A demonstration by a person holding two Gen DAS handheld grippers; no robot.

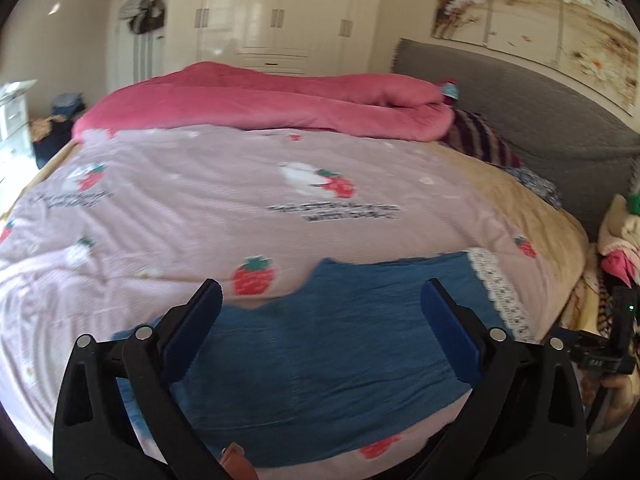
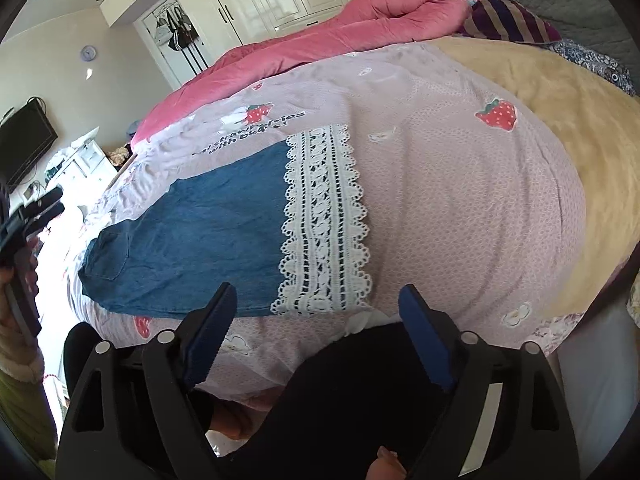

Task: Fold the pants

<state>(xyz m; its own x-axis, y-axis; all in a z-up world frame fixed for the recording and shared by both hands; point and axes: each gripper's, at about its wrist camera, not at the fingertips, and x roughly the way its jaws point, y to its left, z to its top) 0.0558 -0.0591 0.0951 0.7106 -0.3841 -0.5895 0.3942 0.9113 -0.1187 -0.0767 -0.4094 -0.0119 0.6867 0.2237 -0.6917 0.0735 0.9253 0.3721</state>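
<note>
Cream wardrobe doors [image 1: 276, 12] filled the far wall of a bedroom, and a wide bed [image 2: 580, 128] took up nearly all of both views. Over the bed lay a pale pink quilt [image 1: 200, 200] printed with strawberries, and a rolled pink blanket [image 1: 280, 96] sat along its far side. No box, basket or drawer with contents could be made out; the pants [image 1: 344, 344] rested straight on the quilt.

They were blue denim with a white lace hem [image 2: 324, 220] and lay flat, folded lengthwise into one long strip.

From the left wrist camera, the left gripper [image 1: 322, 304] had its fingers spread wide with nothing pinched between them. Denim filled the gap between and beyond the tips, lower than them, and no pad was seen to touch it. The lace hem lay just past the right-hand finger. That view was blurred.

From the right wrist camera, the right gripper [image 2: 316, 304] also had its fingers well apart and held nothing. The pants lay ahead of the tips, towards the left-hand finger, with the lace hem just beyond the gap and the denim running off to the left. Dark clothing of the person filled the space between the finger bases
</note>
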